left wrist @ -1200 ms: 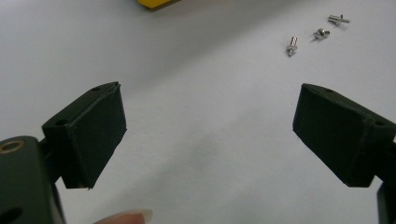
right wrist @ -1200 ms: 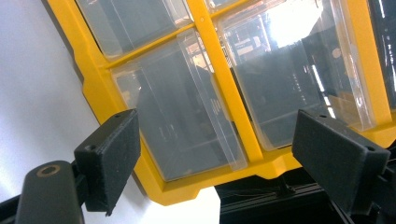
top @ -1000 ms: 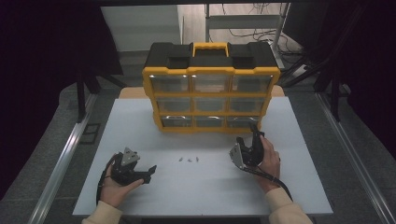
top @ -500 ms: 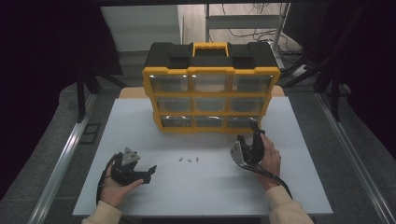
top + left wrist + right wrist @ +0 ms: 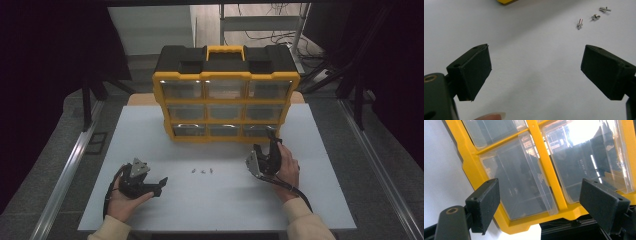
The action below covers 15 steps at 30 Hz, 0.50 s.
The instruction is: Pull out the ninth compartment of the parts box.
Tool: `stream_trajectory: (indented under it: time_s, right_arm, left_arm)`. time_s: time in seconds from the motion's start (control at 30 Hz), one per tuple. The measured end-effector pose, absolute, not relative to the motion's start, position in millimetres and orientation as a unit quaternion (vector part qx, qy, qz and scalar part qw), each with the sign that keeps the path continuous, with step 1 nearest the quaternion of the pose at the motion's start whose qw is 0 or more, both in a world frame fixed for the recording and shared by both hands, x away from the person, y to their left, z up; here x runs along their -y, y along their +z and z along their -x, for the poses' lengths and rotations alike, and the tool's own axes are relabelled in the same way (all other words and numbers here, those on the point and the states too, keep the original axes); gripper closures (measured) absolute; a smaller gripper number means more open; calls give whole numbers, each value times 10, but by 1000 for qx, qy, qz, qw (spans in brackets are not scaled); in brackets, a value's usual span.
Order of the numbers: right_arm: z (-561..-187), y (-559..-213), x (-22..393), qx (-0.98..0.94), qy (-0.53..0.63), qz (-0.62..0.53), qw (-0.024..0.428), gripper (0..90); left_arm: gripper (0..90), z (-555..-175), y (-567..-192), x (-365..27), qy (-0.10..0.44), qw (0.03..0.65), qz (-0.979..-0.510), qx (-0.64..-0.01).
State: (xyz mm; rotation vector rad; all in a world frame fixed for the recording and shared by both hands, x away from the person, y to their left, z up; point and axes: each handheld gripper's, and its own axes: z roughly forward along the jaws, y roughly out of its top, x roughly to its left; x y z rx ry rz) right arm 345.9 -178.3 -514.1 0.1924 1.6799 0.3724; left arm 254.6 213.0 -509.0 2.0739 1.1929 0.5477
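The yellow drawer box (image 5: 226, 95) stands at the back of the tabletop (image 5: 150, 130). The right tool (image 5: 272, 144) points at its bottom right drawer (image 5: 524, 182), wide open and holding nothing, likely to pull it out. The left tool (image 5: 159, 184) rests wide open, empty, near three small screws (image 5: 202, 171).

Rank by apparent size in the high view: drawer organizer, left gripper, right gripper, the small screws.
1. Drawer organizer
2. Left gripper and right gripper: look alike, no ranking
3. Screws, far smallest
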Motion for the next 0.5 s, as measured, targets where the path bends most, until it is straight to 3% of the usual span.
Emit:
stream_trajectory:
  time_s: [0.5]
  right_arm:
    - [-3516, -5151, 1774, -740, 161, -86, 648, 172]
  left_arm:
    - [99, -2549, -5090, -2129, 209, 337, -796, -456]
